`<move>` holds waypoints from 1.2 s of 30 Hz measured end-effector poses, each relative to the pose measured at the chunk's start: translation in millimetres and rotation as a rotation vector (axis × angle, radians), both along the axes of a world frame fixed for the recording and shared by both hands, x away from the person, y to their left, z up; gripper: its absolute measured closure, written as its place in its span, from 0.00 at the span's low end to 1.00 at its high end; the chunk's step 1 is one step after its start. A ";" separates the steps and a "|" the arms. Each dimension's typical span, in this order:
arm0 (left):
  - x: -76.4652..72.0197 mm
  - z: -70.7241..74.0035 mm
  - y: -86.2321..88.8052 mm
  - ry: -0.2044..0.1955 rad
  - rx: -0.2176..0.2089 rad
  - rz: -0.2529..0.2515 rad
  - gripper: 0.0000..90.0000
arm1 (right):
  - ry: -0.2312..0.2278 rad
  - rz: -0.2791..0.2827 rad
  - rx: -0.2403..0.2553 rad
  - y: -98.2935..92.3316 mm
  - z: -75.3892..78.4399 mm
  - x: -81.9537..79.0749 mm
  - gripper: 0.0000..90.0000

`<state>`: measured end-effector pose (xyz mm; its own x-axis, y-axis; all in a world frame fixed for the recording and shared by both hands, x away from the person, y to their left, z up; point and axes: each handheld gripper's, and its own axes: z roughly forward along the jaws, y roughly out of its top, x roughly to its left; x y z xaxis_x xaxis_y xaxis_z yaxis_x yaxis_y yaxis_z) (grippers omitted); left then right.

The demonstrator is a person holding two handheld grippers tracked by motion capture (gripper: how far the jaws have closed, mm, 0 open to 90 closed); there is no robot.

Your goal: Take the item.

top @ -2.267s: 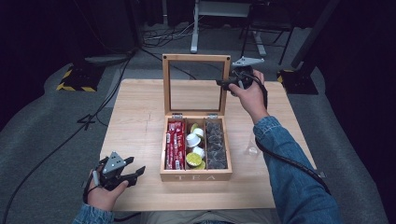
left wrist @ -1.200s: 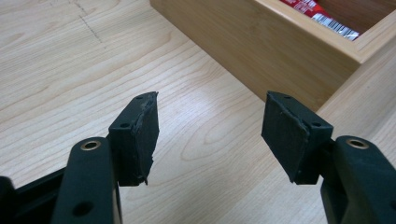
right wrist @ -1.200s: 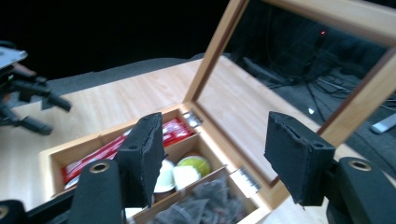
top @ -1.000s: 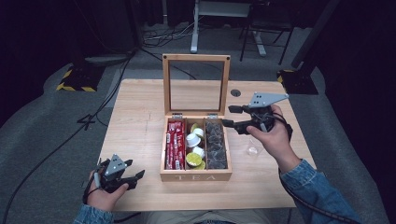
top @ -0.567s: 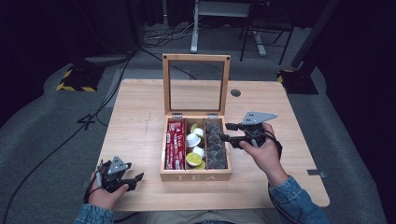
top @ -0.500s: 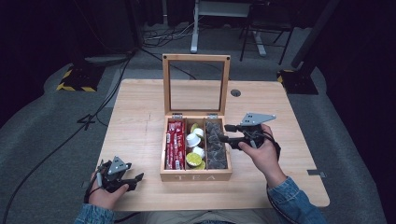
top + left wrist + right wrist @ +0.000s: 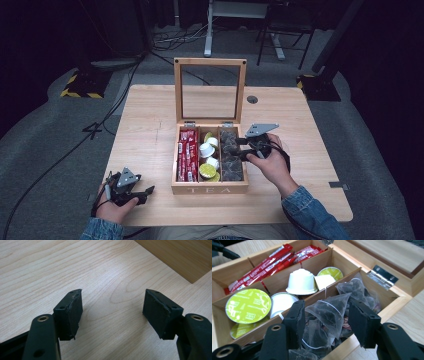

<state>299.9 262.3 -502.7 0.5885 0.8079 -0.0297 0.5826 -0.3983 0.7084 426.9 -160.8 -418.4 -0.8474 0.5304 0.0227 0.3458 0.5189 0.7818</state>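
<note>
on the wooden table (image 7: 150, 130) stands an open tea box (image 7: 210, 187), lid (image 7: 210, 62) upright at the far side, glass pane in its frame, two metal hinges (image 7: 382, 275) at the back edge. three compartments inside: on the left, red sachets (image 7: 186, 155); in the middle, coffee capsules (image 7: 206, 150), some white, some with a green foil top; on the right, clear pyramid tea bags (image 7: 231, 155) with dark leaves inside.

in the high view, right gripper (image 7: 239, 149) low over the right compartment, held level, tips pointing left into the box from its right side. in the right gripper view, jaws standing on both sides of one pyramid tea bag (image 7: 329, 312) at the top of the pile, at a medium gap. jaws just been closing, with this bag between them. left pad near the bag's edge, right pad just beside its other side; cannot tell for sure whether the pads already press on it. bag lying in the pile with the others, not lifted.

left gripper (image 7: 131, 192) near the front left corner of the table, well apart from the box, resting low in the hand. in the left gripper view, left gripper (image 7: 112, 312) with jaws wide apart and just been opening a little more, nothing between them, just bare wood below, a corner of the box at the upper right.
</note>
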 end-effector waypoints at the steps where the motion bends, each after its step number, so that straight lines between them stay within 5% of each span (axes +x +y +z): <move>1: -0.1 -0.2 -0.1 -0.001 0.000 0.001 0.36 | 0.001 0.002 -0.007 1.6 -1.1 1.1 0.53; 14: -13.1 1.6 3.3 -0.018 -0.010 0.029 0.37 | 0.029 -0.021 -0.066 16.6 -14.2 15.2 0.50; 21: -26.6 2.9 12.0 -0.029 -0.018 0.063 0.37 | 0.038 -0.029 -0.099 25.4 -19.1 25.1 0.58; 29: -27.1 2.8 11.8 -0.028 -0.011 0.053 0.37 | 0.058 -0.024 -0.136 31.1 -27.3 29.3 0.61; 36: -24.4 2.8 10.8 -0.026 -0.011 0.047 0.37 | 0.056 -0.016 -0.126 29.9 -25.9 26.7 0.75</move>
<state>275.5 273.1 -499.9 0.5503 0.8346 -0.0242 0.5822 -0.3628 0.7276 453.6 -130.9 -444.4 -0.8382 0.5454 0.0019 0.3959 0.6059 0.6900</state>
